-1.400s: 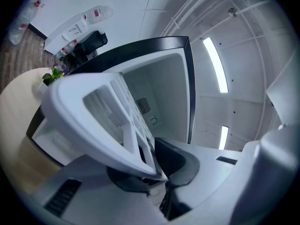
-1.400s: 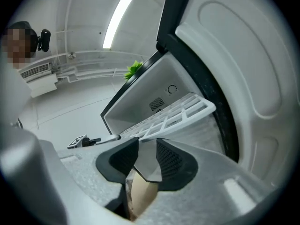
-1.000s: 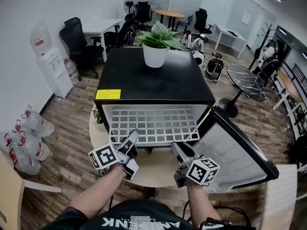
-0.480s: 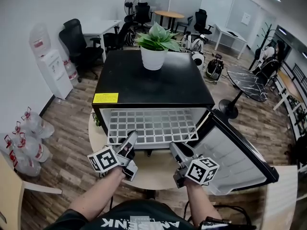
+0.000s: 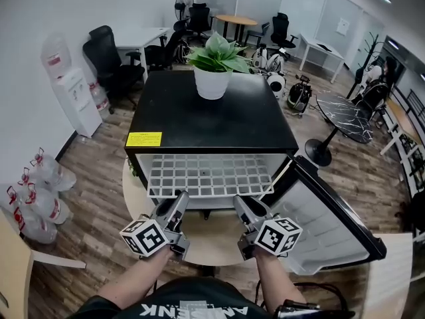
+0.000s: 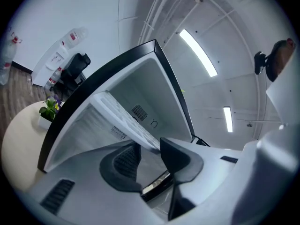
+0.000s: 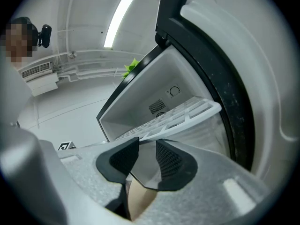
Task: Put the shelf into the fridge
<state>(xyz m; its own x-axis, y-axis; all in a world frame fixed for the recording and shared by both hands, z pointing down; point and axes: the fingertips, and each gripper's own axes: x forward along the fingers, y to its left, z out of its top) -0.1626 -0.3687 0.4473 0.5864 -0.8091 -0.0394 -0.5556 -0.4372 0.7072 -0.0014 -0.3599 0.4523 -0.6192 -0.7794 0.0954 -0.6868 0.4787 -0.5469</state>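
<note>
A white grid shelf (image 5: 209,176) lies level in the open black fridge (image 5: 212,121), and its front part sticks out towards me. My left gripper (image 5: 178,198) is at the shelf's front edge on the left. Its jaws are opening, and the shelf's (image 6: 124,118) edge runs down between them untouched by the pads of the left gripper (image 6: 149,146). My right gripper (image 5: 240,201) is at the front edge on the right. In the right gripper view the right gripper (image 7: 147,143) stands open, with the shelf's (image 7: 183,114) rim just at its tips.
The fridge stands on a round pale table (image 5: 136,201). Its door (image 5: 332,224) hangs open to the right. A potted plant (image 5: 214,65) sits on the fridge top. Office chairs, desks and a water dispenser (image 5: 70,92) stand around on the wooden floor.
The shelf has slid a little further into the fridge. The left gripper's jaws have spread and let go of the shelf's edge. The right gripper has barely moved.
</note>
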